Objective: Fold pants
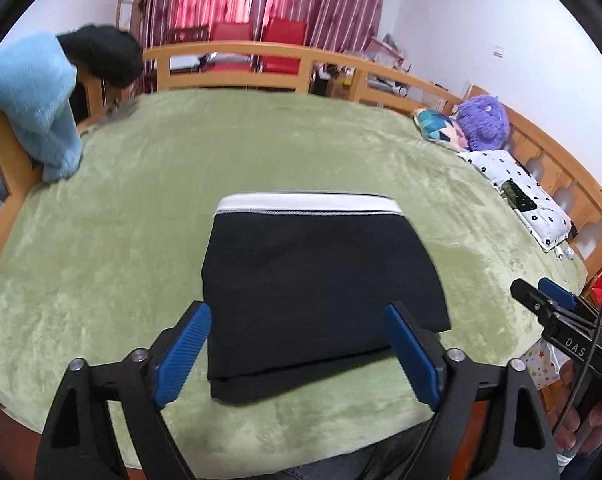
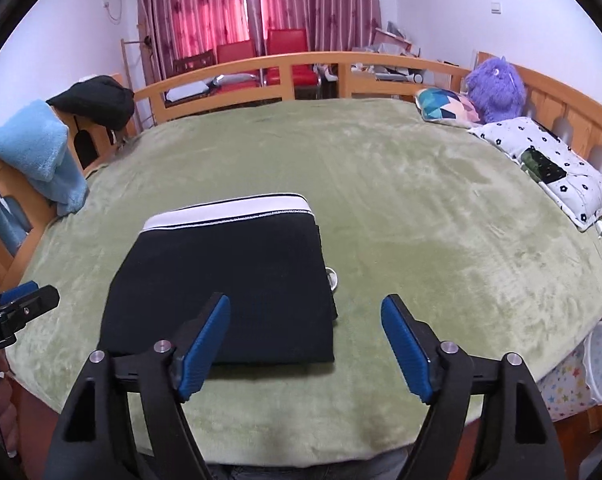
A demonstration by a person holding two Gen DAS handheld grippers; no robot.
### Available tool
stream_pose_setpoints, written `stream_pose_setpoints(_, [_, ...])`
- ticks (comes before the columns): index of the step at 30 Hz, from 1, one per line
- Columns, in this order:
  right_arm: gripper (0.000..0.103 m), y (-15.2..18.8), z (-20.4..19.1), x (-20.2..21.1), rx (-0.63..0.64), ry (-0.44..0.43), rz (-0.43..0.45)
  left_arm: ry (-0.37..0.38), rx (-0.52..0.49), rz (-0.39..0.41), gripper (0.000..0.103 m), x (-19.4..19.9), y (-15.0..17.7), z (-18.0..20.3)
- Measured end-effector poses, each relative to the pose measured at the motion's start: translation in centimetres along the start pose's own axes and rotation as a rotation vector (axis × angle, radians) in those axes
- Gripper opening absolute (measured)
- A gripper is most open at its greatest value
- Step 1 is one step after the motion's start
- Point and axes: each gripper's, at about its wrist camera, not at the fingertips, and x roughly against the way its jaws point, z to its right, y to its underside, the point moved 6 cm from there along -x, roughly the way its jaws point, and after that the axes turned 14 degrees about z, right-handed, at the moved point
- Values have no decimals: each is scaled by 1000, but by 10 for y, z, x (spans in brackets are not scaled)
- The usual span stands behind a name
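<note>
Readable text: "DAS" on the body of the right gripper (image 1: pixel 549 300) where it enters at the right edge of the left wrist view, rest cut off by the frame. In the right wrist view, "botAI" on the left gripper (image 2: pixel 19 300) at the left edge, first letters cropped.

Pants (image 1: pixel 321 292) lie folded into a compact black rectangle, lower centre of the left view, on the green blanket (image 1: pixel 141 240). White waistband on the far edge. Near edge shows stacked layers; layer count not clear. In the right view a small white loop sticks out at the pants' right edge, can't tell what it is.

Left gripper: jaws spread wide, nothing between them, blue pads (image 1: pixel 183 356) either side of the pants' near edge; contact with the cloth unclear. Right gripper: jaws also wide apart and empty, left pad (image 2: pixel 203 352) overlaps the pants' near right corner in the picture.

Dark patch on the spotted pillow (image 2: pixel 561 168), upper right, too small to identify.
</note>
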Motion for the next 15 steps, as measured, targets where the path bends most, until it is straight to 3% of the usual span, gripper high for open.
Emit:
stream_pose_setpoints(2, [95,1,4,11,-1,17,7,9,-7,5,95,8,-1,9])
stream_pose_setpoints(5, [101,2,6,28,18,11,50,4,-9,20,96,16,-2,19])
stream_pose_setpoints(15, [101,1,17,39,17,3,57,-44,16,37,98,30,2,29])
